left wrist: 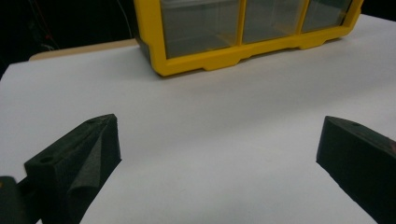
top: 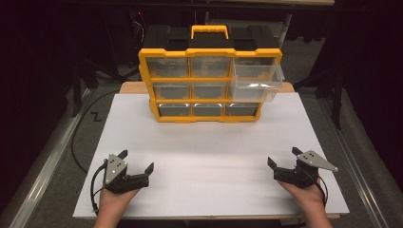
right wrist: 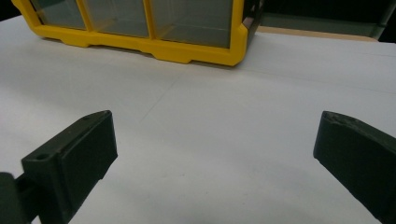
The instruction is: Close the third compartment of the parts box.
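The clear drawer (top: 255,78) juts out at the top right of the yellow organizer (top: 209,85), which stands at the far side of the counter (top: 209,152). It looks light, stiff and slick; take it by its front lip. Your left hand-held gripper (top: 138,161) and right hand-held gripper (top: 283,157) both rest wide and empty on the near side.

Both claws, left (top: 138,160) and right (top: 283,156), gape before the yellow organizer (top: 209,85).
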`<state>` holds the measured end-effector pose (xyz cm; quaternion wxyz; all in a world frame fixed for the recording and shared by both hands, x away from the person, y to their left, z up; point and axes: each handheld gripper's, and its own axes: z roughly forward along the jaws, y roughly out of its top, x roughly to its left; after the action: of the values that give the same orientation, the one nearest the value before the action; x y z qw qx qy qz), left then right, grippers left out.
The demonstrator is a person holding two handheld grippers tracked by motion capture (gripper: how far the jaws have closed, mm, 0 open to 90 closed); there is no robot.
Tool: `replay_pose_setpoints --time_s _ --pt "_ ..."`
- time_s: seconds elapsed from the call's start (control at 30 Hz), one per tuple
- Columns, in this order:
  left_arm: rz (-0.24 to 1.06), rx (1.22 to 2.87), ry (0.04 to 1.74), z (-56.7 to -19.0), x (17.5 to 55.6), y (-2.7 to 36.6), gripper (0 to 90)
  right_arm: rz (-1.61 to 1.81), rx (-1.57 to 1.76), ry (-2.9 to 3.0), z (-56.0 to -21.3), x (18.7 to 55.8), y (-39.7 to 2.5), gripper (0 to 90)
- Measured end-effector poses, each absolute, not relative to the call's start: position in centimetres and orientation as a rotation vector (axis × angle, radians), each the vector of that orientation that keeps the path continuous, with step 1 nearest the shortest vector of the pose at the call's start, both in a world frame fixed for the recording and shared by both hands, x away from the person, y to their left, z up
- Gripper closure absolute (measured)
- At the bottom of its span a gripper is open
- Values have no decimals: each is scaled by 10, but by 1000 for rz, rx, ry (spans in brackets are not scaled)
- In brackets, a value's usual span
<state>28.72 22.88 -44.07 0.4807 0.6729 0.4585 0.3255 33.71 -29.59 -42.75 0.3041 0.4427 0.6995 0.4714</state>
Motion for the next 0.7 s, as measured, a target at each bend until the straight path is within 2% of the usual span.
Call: replay_pose_setpoints --time_s 0.7 --pt "773 1654 1099 -445 291 227 3 1206 1174 1844 -432 341 -294 7"
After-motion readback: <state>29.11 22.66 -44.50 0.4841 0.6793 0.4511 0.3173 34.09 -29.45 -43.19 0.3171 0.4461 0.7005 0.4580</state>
